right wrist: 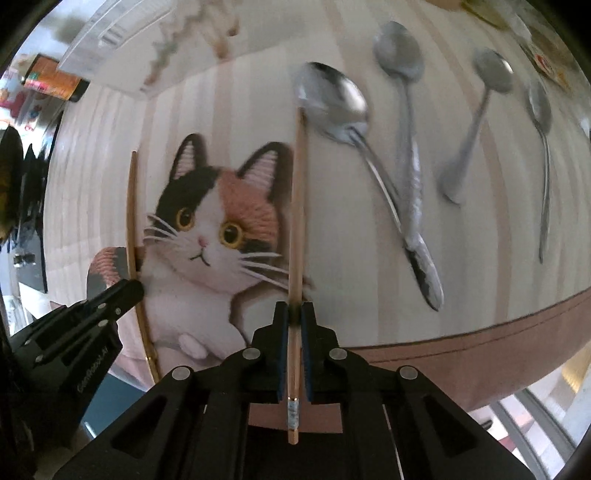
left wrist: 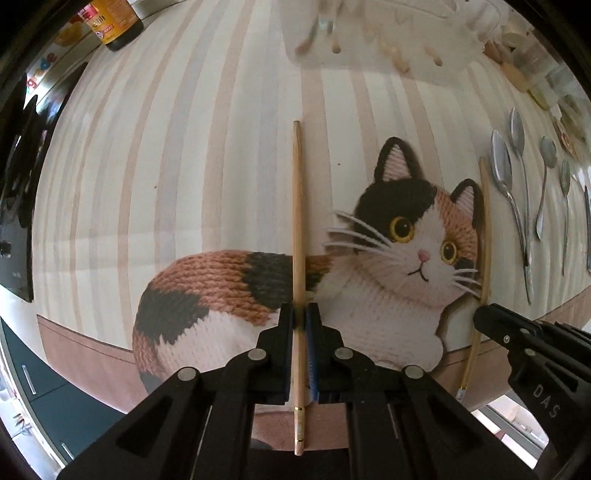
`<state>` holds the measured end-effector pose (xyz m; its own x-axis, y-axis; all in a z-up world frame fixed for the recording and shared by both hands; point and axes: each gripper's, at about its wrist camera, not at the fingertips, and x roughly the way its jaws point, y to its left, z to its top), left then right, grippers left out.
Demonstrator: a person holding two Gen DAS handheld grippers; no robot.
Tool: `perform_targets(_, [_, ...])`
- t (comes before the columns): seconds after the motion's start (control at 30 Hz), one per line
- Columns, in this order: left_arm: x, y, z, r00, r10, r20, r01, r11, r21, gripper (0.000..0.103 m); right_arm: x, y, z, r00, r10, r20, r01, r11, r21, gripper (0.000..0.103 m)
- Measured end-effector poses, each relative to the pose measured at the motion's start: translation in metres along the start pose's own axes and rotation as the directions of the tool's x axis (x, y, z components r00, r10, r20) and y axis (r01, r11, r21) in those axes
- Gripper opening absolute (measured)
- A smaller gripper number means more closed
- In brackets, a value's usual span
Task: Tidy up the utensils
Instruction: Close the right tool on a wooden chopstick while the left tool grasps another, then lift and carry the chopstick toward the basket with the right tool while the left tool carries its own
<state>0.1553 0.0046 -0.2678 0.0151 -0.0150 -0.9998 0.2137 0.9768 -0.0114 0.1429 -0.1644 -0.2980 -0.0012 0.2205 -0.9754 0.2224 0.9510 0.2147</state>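
In the left wrist view my left gripper (left wrist: 299,314) is shut on a wooden chopstick (left wrist: 297,203) near its thick end, and the stick runs straight ahead over the cat-print mat (left wrist: 184,166). My right gripper (right wrist: 295,314) is shut on a second chopstick (right wrist: 298,206) in the same way. Each gripper shows in the other's view: the right gripper (left wrist: 480,317) with its chopstick (left wrist: 487,229), and the left gripper (right wrist: 133,286) with its chopstick (right wrist: 131,206). Several metal spoons (right wrist: 332,99) lie on the mat to the right, also seen as spoons (left wrist: 502,170).
A clear plastic container (left wrist: 369,40) stands at the far edge of the mat, blurred, with wooden pieces showing through it. A dark sauce bottle (left wrist: 110,26) is at the far left. Jars and small items (left wrist: 543,74) crowd the far right. The mat's brown border (right wrist: 443,354) marks the near edge.
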Motion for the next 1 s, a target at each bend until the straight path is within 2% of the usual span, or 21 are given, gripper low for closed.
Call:
perform_targets(0.2, [0.000, 0.006, 0.001, 1.000, -0.009, -0.001, 0.009, 1.000, -0.001, 0.005, 0.009, 0.029, 0.001, 0.998, -0.052, -0.045, 0.049, 0.997, -0.060, 0.008])
perform_targets(0.33, [-0.004, 0.018, -0.001, 1.000, -0.013, -0.006, 0.013, 1.000, -0.001, 0.005, 0.015, 0.042, -0.010, 0.995, -0.091, -0.038, 0.087, 0.992, -0.096, 0.008])
perform_targets(0.47, [-0.004, 0.025, 0.009, 1.000, -0.031, -0.007, 0.030, 0.998, -0.052, 0.005, 0.013, 0.069, -0.008, 0.993, -0.119, -0.006, 0.117, 0.983, -0.139, 0.007])
perform_targets(0.57, [-0.005, 0.033, 0.015, 0.999, -0.030, -0.020, 0.030, 0.999, -0.042, 0.005, 0.013, 0.079, -0.008, 0.990, -0.140, -0.004, 0.138, 0.978, -0.158, 0.008])
perform_targets(0.63, [-0.005, 0.036, 0.020, 0.999, -0.028, -0.025, 0.028, 0.999, -0.028, 0.007, 0.015, 0.081, -0.011, 0.987, -0.156, -0.021, 0.151, 0.975, -0.166, 0.009])
perform_targets(0.7, [-0.005, 0.036, 0.023, 1.000, 0.003, -0.023, -0.003, 1.000, -0.017, 0.007, 0.012, 0.078, -0.014, 0.986, -0.160, -0.043, 0.151, 0.975, -0.162, 0.009])
perform_targets(0.93, [-0.003, 0.030, 0.030, 0.999, 0.024, -0.027, -0.024, 1.000, -0.001, 0.007, 0.012, 0.072, -0.021, 0.990, -0.136, -0.038, 0.129, 0.982, -0.137, 0.009])
perform_targets(1.0, [-0.003, 0.029, 0.031, 0.999, 0.035, -0.022, -0.036, 0.999, -0.021, 0.007, 0.011, 0.074, -0.020, 0.990, -0.140, -0.035, 0.134, 0.981, -0.141, 0.009])
